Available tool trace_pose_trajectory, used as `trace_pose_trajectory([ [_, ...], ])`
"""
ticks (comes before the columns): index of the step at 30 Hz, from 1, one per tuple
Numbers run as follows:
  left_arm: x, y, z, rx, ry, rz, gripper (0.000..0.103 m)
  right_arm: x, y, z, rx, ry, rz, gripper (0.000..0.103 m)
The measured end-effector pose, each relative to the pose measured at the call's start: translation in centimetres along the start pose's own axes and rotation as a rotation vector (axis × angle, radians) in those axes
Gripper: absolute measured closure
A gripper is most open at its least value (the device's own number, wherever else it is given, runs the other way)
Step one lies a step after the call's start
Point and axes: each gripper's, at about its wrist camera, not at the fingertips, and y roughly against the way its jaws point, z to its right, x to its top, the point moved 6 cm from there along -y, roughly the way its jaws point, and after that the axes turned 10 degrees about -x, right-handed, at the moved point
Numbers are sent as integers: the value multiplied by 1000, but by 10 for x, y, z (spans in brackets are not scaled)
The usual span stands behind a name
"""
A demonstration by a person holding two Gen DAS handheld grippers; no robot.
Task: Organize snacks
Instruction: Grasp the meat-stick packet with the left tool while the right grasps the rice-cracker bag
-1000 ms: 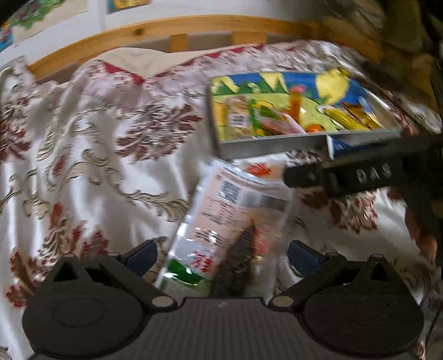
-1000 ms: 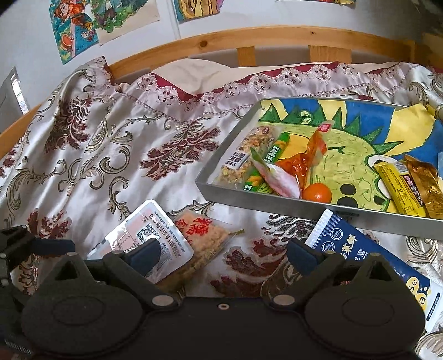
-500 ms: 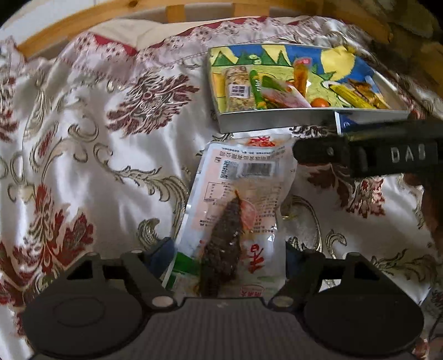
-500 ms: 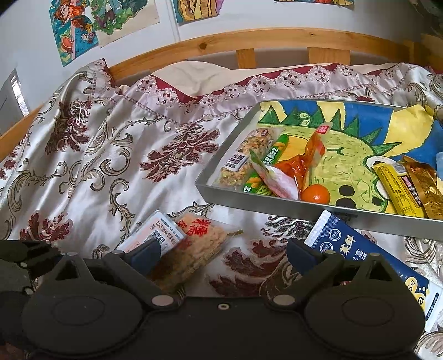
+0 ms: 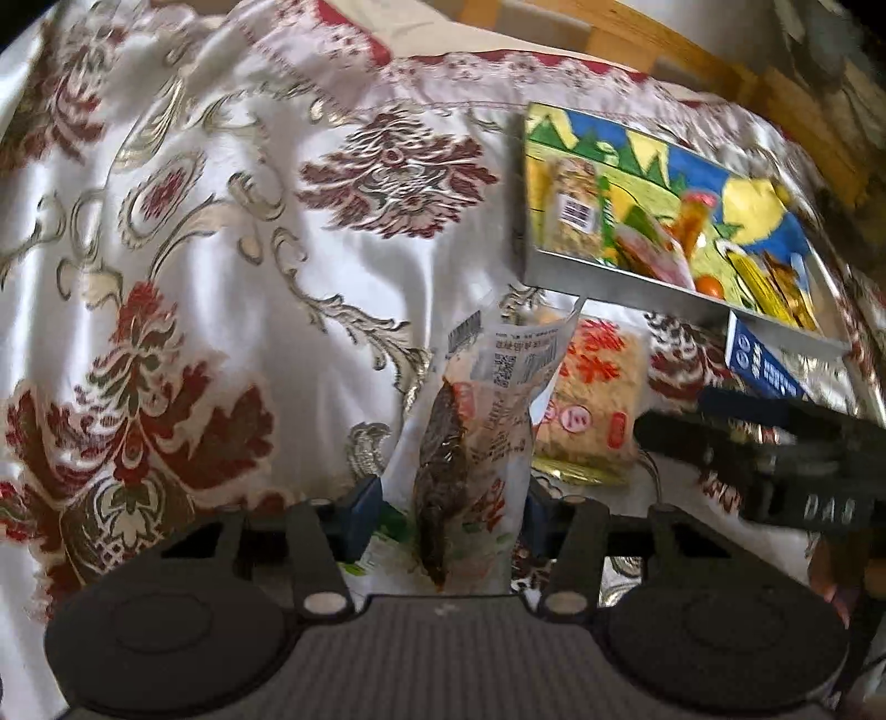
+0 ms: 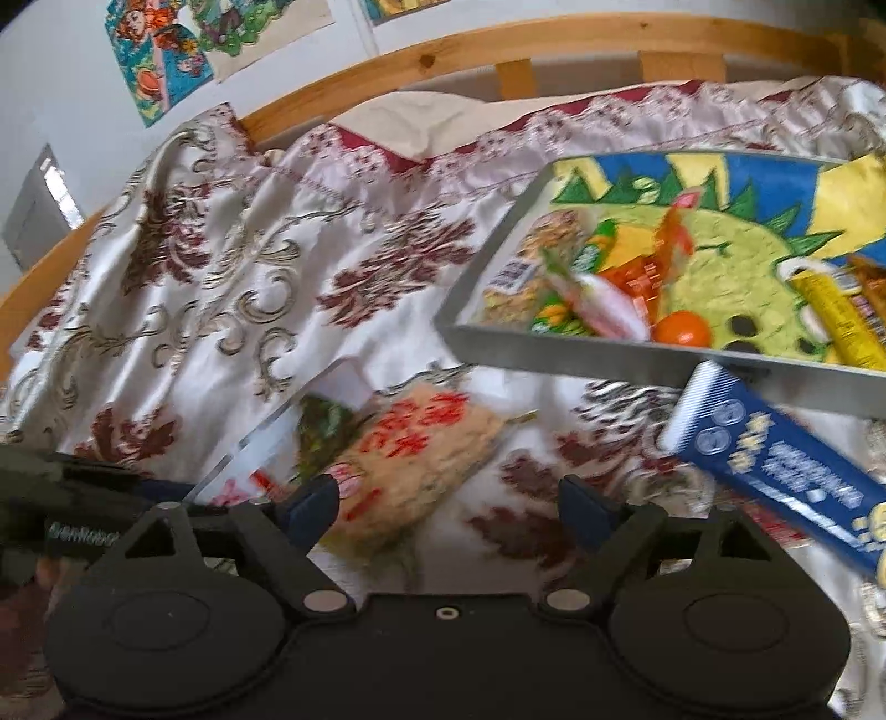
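Snack packet pinched upright by left fingers; right fingers spread.

One tray at right of the frame; three packets outside it: a clear pouch, an orange-lettered pack and a blue pack; inside the tray, one orange ball; other packets there too blurred to count; two posters upper left
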Motion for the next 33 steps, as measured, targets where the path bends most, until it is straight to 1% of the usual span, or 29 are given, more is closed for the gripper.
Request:
trace_pose_trajectory([
  [3,-1,-3,-7,-12,18,-2,43,-1,-10,-7,38,-18,-13,25],
  [4,-2,-4,-8,-8,11,-4,41,0,-14,-8,47,-25,-10,25],
  [9,-4,-6,-4,-5,-35,-13,37,1,-31,-7,86,-96,-16,26],
  [10,-4,-5,-3,-6,-43,-14,36,1,-33,-5,93,-112,-17,30],
  [11,-5,-4,-2,-7,-46,-14,35,1,-33,-3,93,-123,-13,41],
  [12,-5,-5,-1,-9,-48,-14,34,0,-33,0,83,-132,-13,47],
  [14,-6,-5,-1,-9,-61,-20,33,0,-33,5,100,-164,-21,56],
  [16,-7,-5,1,-9,-74,-25,30,0,-31,8,115,-198,-26,62],
  [18,-8,-5,4,-5,-91,-30,27,0,-28,9,127,-216,-34,66],
  [20,-9,-3,6,-4,-108,-30,21,0,-23,11,130,-228,-45,70],
  [22,-10,-1,8,-1,-119,-29,19,-1,-13,14,122,-233,-60,71],
  [27,-11,3,11,7,-141,-25,14,-7,23,30,83,-179,-102,71],
  [31,-13,5,12,5,-158,-34,13,-23,50,44,58,-138,-150,72],
  [33,-13,9,10,0,-153,-29,13,-33,57,52,57,-148,-159,72],
])
